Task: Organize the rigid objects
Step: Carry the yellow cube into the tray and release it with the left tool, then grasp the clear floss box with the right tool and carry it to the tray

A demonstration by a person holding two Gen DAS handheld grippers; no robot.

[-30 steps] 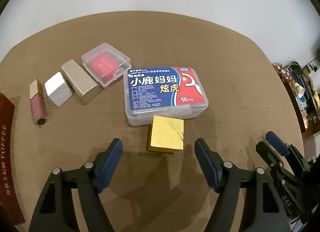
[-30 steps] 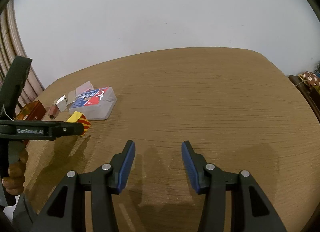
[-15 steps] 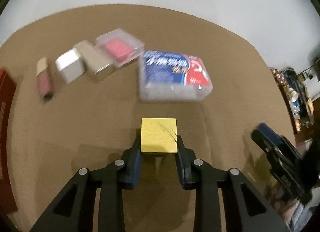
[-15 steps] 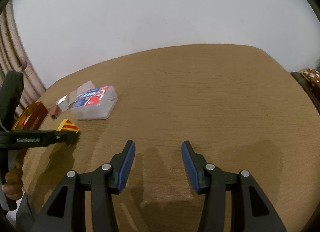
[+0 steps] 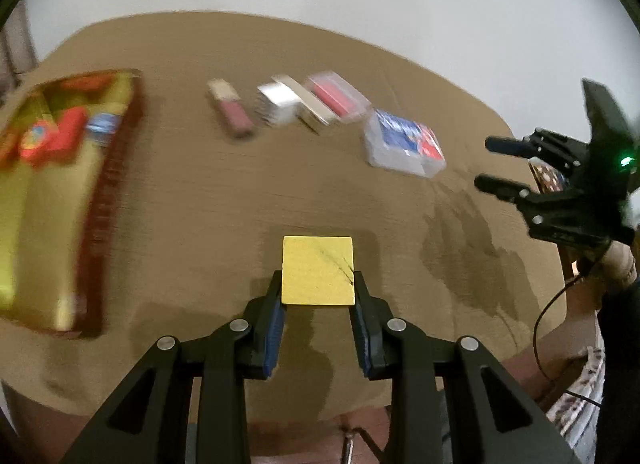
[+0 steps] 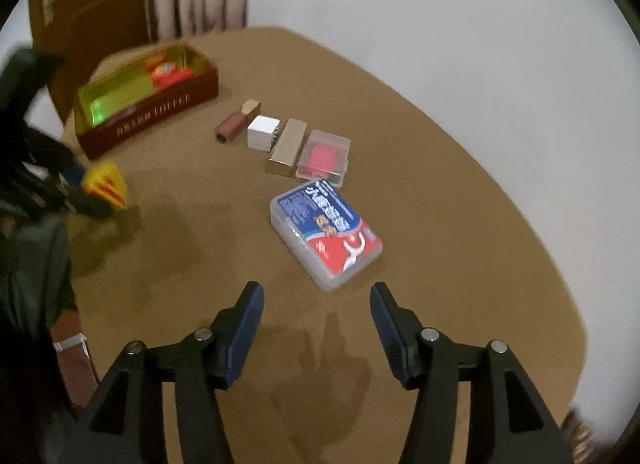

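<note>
the left gripper [image 5: 318,296] is closed on a small yellow block with red stripes on its side [image 5: 318,270], square-faced with no clear long axis, lifted above the brown wooden table [image 5: 200,204] at 6 o'clock. the right gripper [image 6: 316,304] is wide open and holds nothing, with the clear plastic floss box with a blue and red label [image 6: 326,234] at its 12 o'clock, long axis running 11 to 5.

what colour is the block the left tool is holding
Yellow on top; red stripes on its side show best in the right wrist view.

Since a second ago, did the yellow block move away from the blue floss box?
Yes. The yellow block, clamped in the left tool, was touching the floss box; now it is off to the box's left, toward the toffee tin.
</note>
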